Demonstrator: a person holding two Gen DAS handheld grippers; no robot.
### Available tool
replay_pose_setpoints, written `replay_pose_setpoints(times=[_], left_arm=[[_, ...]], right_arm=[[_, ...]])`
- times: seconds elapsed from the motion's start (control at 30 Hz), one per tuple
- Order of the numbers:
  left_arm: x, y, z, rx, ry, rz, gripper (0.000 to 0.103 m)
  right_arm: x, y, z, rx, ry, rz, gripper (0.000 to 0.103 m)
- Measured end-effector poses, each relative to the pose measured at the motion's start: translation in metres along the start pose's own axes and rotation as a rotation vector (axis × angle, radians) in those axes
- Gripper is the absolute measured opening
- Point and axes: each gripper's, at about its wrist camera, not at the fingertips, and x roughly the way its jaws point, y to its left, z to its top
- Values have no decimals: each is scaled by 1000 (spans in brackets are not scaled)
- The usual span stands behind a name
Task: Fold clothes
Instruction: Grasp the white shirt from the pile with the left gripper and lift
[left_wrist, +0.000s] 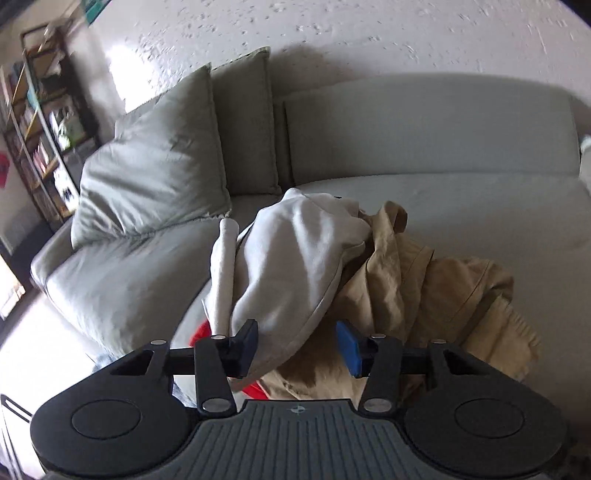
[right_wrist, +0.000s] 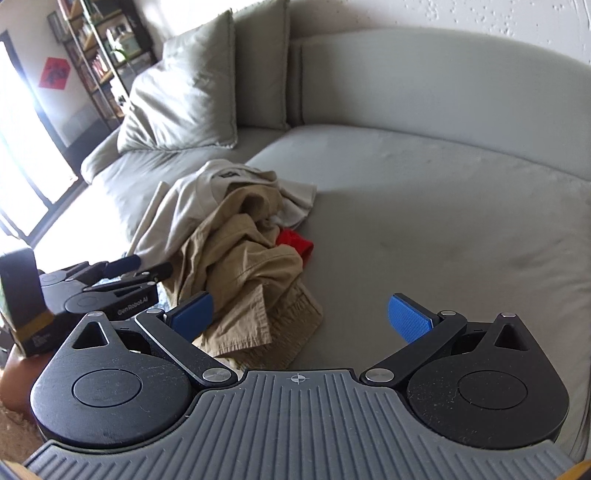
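Clothes (left_wrist: 332, 266) just beyond left tool (left_wrist: 301, 347)

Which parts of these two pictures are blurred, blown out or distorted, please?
Left wrist view: the bookshelf at the left edge is smeared, and the floor at lower left is overexposed. Right wrist view: the window glares white, and the fisheye bows the sofa edge.

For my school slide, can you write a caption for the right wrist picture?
Open right tool over a clothes pile on a grey sofa.
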Motion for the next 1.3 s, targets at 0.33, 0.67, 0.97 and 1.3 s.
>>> replay_pose_setpoints(times=[0.33, 0.67, 0.97, 1.3], left_arm=[[9, 7, 25, 128, -103, 138, 3], [-45, 78, 197, -100, -529, 37, 1], [-162, -29, 306, 50, -892, -244, 1], [-67, -140, 202, 7, -292, -649, 10]], right_arm=[[12, -5, 1, 28, 35, 3, 103], [-27, -35, -2, 128, -42, 8, 103], [-99, -95, -19, 211, -212, -87, 103], [-140, -147, -61, 203, -235, -119, 103]])
